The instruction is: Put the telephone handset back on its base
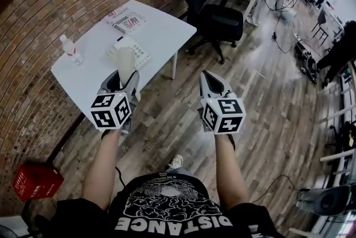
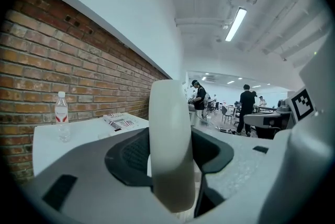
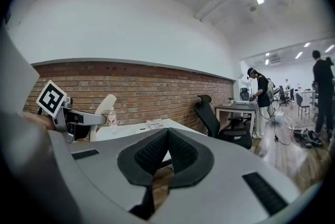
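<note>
**Handset in hand, base waiting on the table**

The left gripper (image 1: 122, 82) clamps the cream telephone handset (image 2: 170, 144) around its middle, holding it upright near the edge of the white table (image 1: 167, 25). The right gripper (image 3: 165, 155) is closed on nothing. Farther off, the phone base (image 1: 138, 55) lies on the tabletop, with a water bottle (image 1: 69, 49) to its left and a booklet (image 1: 127, 21) behind. The handset looks light, rigid and smooth, so it may pivot in the pads; a mid-shaft hold should balance it.
</note>
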